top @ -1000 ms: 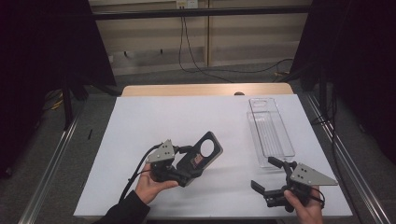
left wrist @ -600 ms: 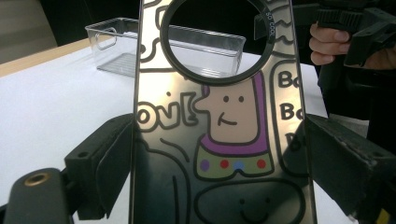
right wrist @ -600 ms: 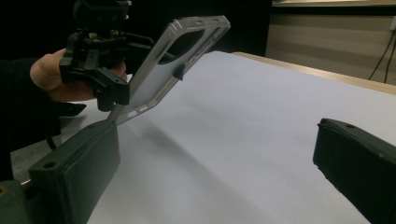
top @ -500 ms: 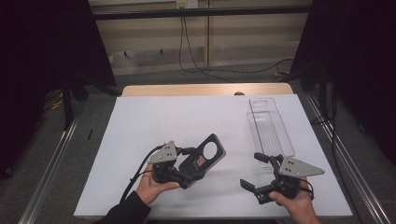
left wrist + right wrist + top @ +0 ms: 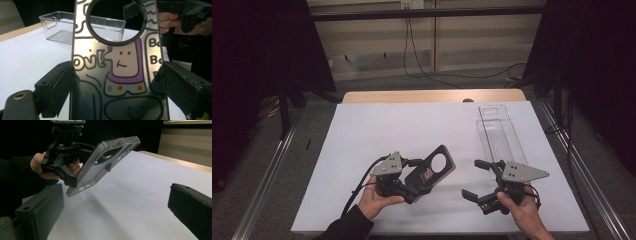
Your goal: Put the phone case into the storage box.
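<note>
Okay: left gripper (image 5: pixel 412 177) is clamped on a phone case (image 5: pixel 432 170), jaws pressing its two long edges near the bottom end. Case is lifted off the white table (image 5: pixel 382 130), tilted, camera-hole end pointing up and away from the person. In the left gripper view the case (image 5: pixel 120 65) stands between the two jaws, cartoon print facing the camera, round black ring at the top. Right gripper (image 5: pixel 479 180) sits just right of the case, near the table's front edge, jaws spread wide, nothing between them. In the right gripper view the case (image 5: pixel 105 165) hangs above the table, well apart from both jaws, held by the left gripper (image 5: pixel 75 162). Farther back, a clear plastic tray (image 5: pixel 499 130) lies on the table's right side, long axis running away from the person.
</note>
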A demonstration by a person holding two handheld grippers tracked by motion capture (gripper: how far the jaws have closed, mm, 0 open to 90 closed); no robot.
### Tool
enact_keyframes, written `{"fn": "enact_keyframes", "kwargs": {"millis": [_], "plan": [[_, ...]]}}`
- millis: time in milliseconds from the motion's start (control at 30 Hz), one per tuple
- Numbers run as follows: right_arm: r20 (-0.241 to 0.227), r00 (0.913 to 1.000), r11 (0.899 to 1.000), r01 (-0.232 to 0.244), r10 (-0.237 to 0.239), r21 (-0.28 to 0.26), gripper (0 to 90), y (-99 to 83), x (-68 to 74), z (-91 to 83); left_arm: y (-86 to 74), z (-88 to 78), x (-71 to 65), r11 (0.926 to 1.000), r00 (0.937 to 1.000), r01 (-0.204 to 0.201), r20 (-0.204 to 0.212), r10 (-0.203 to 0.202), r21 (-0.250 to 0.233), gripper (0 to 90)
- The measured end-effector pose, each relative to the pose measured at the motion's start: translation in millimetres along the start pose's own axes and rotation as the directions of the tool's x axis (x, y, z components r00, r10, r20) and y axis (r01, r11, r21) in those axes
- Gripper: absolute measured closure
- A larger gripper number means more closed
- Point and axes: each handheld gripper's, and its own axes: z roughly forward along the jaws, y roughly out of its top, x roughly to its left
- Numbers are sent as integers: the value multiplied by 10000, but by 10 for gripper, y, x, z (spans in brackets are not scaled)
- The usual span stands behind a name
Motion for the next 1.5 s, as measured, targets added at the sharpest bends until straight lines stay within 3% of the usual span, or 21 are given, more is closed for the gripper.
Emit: {"fn": "enact_keyframes", "kwargs": {"millis": [500, 700, 800, 1000, 1233, 1500], "plan": [[-1047, 9942, 9996, 264, -253, 84, 0, 81, -70, 74, 32, -19, -18, 9999, 9989, -119, 461, 124, -101, 122], [-1434, 9895, 9989, 226, -165, 407, 0, 147, -112, 80, 23, 3, -14, 9998, 9986, -171, 499, 167, 77, 122], [-1811, 9830, 9965, 442, -307, 705, 0, 183, -119, 101, 34, -10, -13, 9999, 9983, -143, 564, 143, -3, 122], [-2048, 9773, 9923, 765, -552, 977, 0, 230, -140, 152, 42, 4, -39, 9997, 9966, -233, 785, 229, 47, 122], [-2377, 9706, 9916, 668, -388, 1107, 0, 272, -211, 226, 84, 7, -68, 9996, 9945, -293, 1004, 288, 36, 122], [-2864, 9570, 9911, 791, -453, 1075, 0, 292, -238, 336, 81, 27, -78, 9995, 9929, -293, 1156, 280, 96, 122]]}}
